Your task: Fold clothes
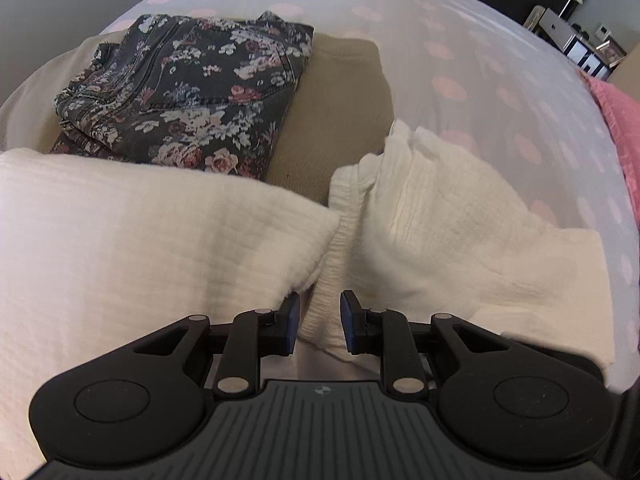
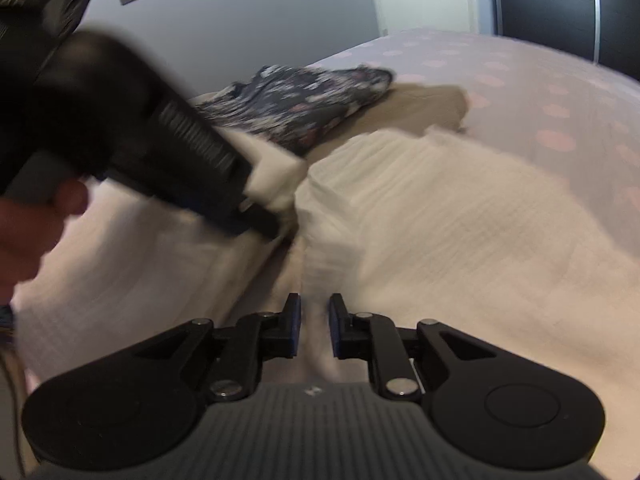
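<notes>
Two tools [image 1: 319,322] [image 2: 315,326], three garments

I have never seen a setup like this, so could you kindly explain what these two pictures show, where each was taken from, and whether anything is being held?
No robot is here: a person holds a two-finger gripper in each hand, each with a camera looking along its fingers. One picture comes from the left gripper, the other from the right gripper, whose view is blurred and also shows the other tool and the person's hand.

They work over a bed with a dotted sheet. On it lie a white knit garment, spread and partly doubled over, and beyond it folded floral jeans resting on a tan garment.

Both grippers stand slightly open with white fabric between the fingers. I see neither pinching it.
</notes>
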### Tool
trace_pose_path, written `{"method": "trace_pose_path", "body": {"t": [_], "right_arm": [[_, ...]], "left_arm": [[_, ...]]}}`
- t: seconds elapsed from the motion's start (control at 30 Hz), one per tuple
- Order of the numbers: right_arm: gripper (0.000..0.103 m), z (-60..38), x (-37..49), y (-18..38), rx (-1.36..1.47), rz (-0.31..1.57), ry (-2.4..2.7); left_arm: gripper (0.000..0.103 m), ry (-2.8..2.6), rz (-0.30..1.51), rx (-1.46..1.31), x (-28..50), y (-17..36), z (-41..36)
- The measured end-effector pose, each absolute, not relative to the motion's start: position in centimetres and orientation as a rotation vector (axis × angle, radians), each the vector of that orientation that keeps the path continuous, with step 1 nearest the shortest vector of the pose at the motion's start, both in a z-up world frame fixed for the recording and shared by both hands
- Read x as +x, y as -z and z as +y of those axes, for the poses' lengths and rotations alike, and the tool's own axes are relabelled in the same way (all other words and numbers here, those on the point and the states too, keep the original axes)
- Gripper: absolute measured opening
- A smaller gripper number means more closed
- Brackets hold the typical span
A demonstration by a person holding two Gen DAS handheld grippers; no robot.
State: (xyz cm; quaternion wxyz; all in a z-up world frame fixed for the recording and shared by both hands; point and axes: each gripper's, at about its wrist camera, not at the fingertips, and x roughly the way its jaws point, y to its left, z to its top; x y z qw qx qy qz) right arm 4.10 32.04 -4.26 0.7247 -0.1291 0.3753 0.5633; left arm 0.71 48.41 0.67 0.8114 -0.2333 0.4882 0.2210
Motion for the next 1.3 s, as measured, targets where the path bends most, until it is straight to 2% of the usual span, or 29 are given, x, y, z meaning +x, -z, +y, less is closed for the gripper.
{"method": "trace_pose_path", "body": {"t": [0.27,0.33,0.37,0.53,0.6,0.63,0.73,0.87,1.03,1.13,1.2,1.3], "right_arm": [[0.019,26.5,2.8,5.1,-0.330,0.855,-1.207],[0.020,23.7,3.5,4.9,-0.310,0.866,-1.170],[0.021,22.4,3.8,4.8,-0.298,0.876,-1.151],[0.029,14.5,4.7,3.9,-0.249,0.853,-0.992],[0.030,11.6,4.9,3.8,-0.238,0.828,-0.874],[0.030,10.1,4.9,3.8,-0.236,0.812,-0.809],[0.030,5.7,4.7,4.2,-0.261,0.770,-0.615],[0.035,2.2,5.4,5.5,-0.280,0.745,-0.462],[0.037,2.1,7.0,6.3,-0.288,0.719,-0.415],[0.035,2.6,7.8,5.7,-0.326,0.655,-0.415],[0.028,3.2,8.2,5.4,-0.352,0.634,-0.428],[0.027,5.2,7.1,5.2,-0.413,0.596,-0.511]], "left_arm": [[0.027,-0.409,0.949,-0.445,0.7,-2.1,46.9],[0.033,-0.399,0.943,-0.411,1.1,-2.3,46.2],[0.037,-0.399,0.947,-0.393,1.4,-2.1,45.9],[0.037,-0.427,1.024,-0.294,3.8,0.7,44.5],[0.026,-0.441,1.033,-0.286,4.3,1.4,44.3],[0.016,-0.447,1.033,-0.291,4.4,1.7,44.2],[0.008,-0.465,1.029,-0.286,4.5,1.7,43.8],[0.005,-0.466,1.004,-0.270,4.0,0.8,43.4],[0.004,-0.465,0.967,-0.293,3.2,-1.1,43.4],[0.004,-0.469,0.938,-0.338,2.7,-2.1,44.0],[0.004,-0.454,0.929,-0.373,2.5,-2.5,44.3],[0.003,-0.428,0.904,-0.419,2.5,-3.4,44.6]]}}
